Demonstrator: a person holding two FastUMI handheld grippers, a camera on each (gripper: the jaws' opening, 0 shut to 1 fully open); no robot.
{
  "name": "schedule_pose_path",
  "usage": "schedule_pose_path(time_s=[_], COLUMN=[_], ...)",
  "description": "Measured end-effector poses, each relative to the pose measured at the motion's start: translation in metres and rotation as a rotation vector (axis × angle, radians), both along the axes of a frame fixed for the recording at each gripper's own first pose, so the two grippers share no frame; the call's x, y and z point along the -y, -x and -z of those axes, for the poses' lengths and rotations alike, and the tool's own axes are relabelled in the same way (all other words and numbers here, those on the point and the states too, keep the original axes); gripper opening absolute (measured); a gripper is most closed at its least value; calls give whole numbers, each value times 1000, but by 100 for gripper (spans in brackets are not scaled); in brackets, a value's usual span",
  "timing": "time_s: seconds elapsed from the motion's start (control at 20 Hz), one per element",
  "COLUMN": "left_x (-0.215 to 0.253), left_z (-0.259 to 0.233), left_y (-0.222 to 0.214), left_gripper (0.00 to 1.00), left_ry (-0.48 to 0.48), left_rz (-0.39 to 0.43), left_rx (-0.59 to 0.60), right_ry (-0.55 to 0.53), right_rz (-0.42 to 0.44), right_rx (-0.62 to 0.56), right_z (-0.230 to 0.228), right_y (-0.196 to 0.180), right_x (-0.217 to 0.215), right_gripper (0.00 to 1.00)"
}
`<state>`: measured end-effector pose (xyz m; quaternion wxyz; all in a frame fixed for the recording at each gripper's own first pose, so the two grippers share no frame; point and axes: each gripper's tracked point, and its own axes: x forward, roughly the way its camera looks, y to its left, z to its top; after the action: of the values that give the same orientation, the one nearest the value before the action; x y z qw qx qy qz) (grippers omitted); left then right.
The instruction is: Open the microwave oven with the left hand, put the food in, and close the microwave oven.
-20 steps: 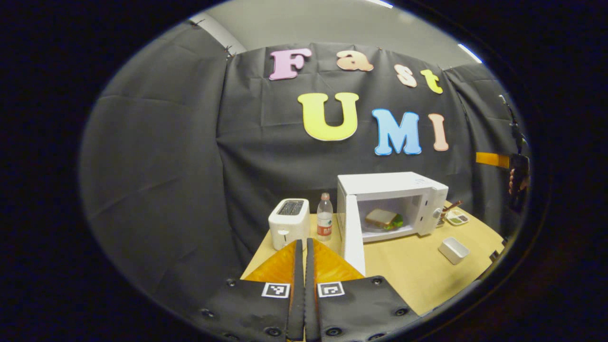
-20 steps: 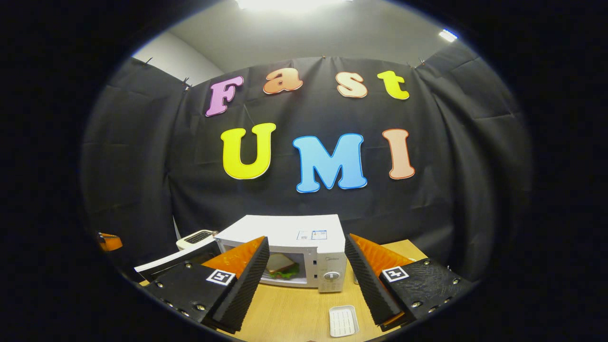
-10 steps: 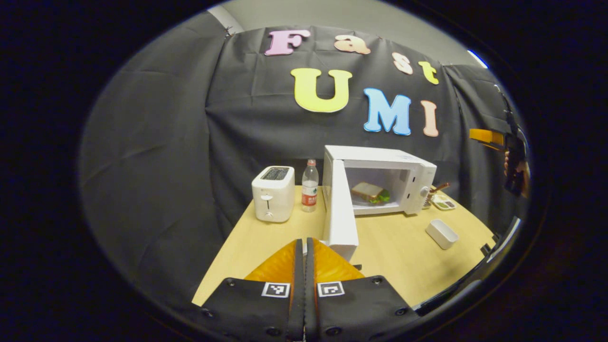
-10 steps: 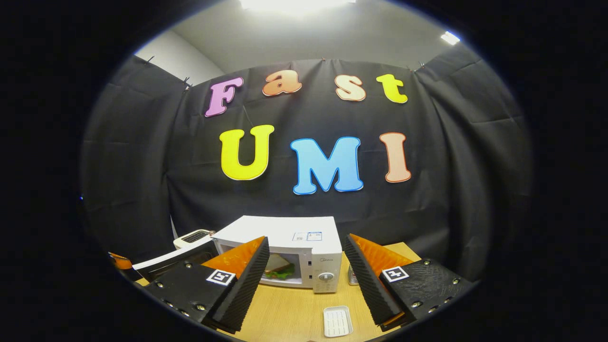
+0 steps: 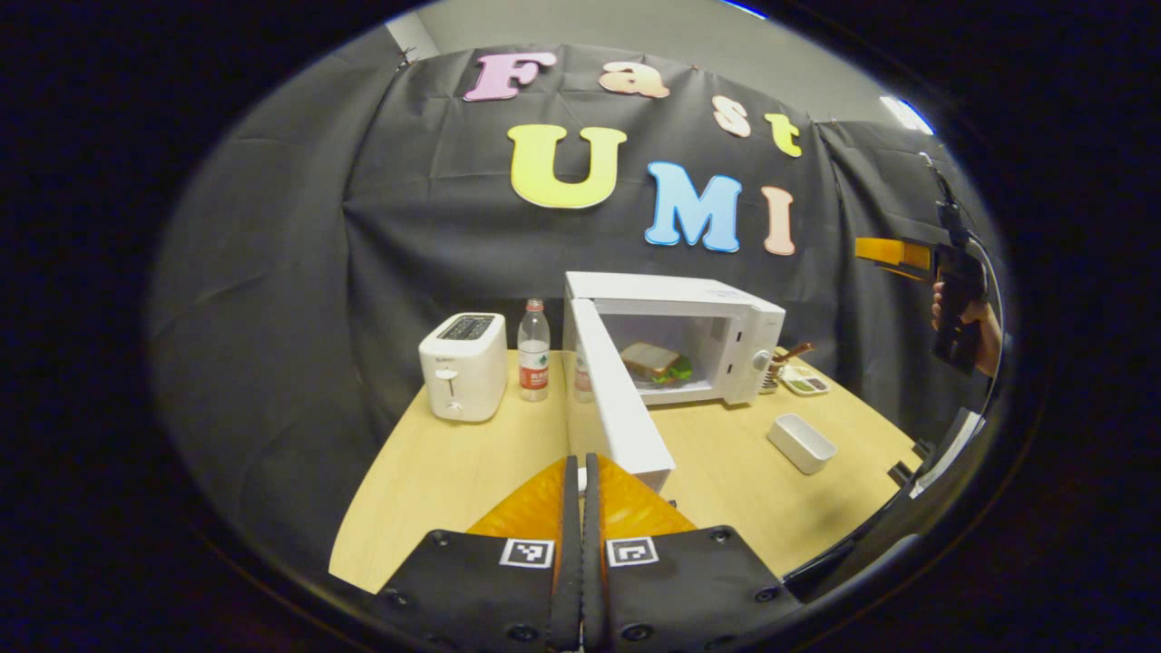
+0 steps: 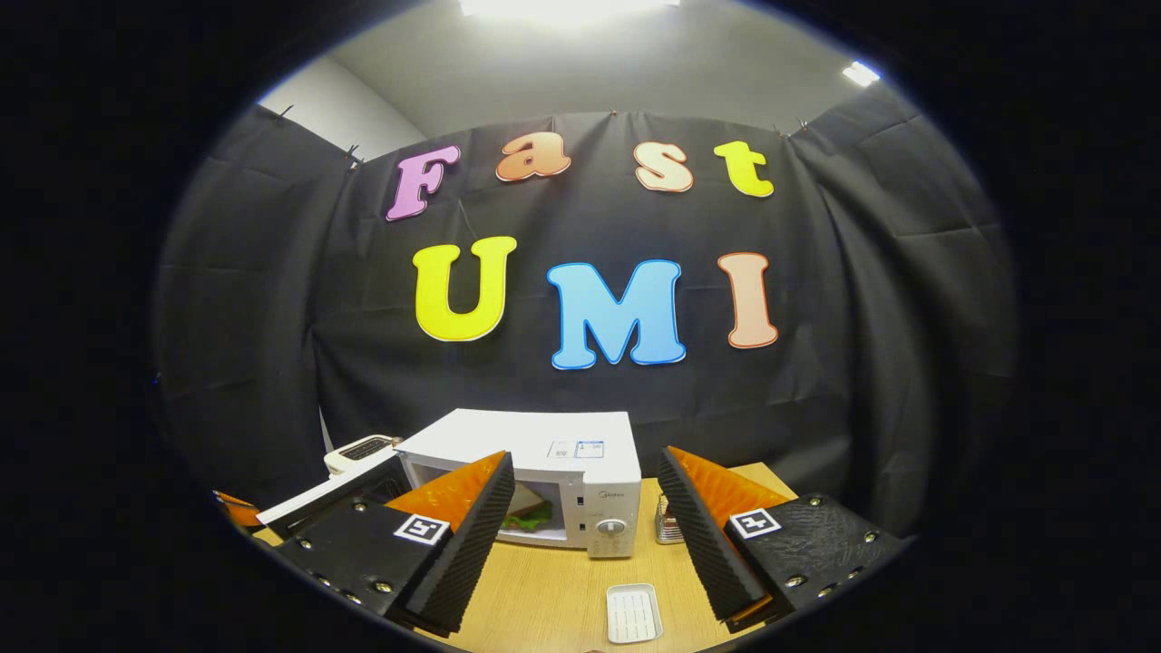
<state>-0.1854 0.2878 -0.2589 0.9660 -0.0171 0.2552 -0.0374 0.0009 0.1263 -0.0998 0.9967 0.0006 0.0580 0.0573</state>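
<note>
In open microwave (image 5: 676, 337): sandwich (image 5: 655, 361) (labels unreadable).

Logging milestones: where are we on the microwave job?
Done: microwave door is swung open and the sandwich sits inside. In hand: nothing; left gripper is shut and empty, just short of the door's edge, right gripper open and empty. Left: close the door.

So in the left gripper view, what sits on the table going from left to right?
Toaster → water bottle → microwave oven, its door swung open and a sandwich inside → small tray of bits → white rectangular dish → the right gripper, held up in a hand beyond the table.
</note>
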Motion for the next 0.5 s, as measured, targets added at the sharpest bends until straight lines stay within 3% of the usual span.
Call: schedule_pose_path(time_s=[0.5], left_x=[101], left_z=[4], left_y=[-19], left_gripper=[7], left_ry=[64], left_rz=[188], left_rx=[-33], right_ry=[-5], right_rz=[24], right_rx=[-8], right_z=[0], right_y=[-6], right_x=[27], right_gripper=[96])
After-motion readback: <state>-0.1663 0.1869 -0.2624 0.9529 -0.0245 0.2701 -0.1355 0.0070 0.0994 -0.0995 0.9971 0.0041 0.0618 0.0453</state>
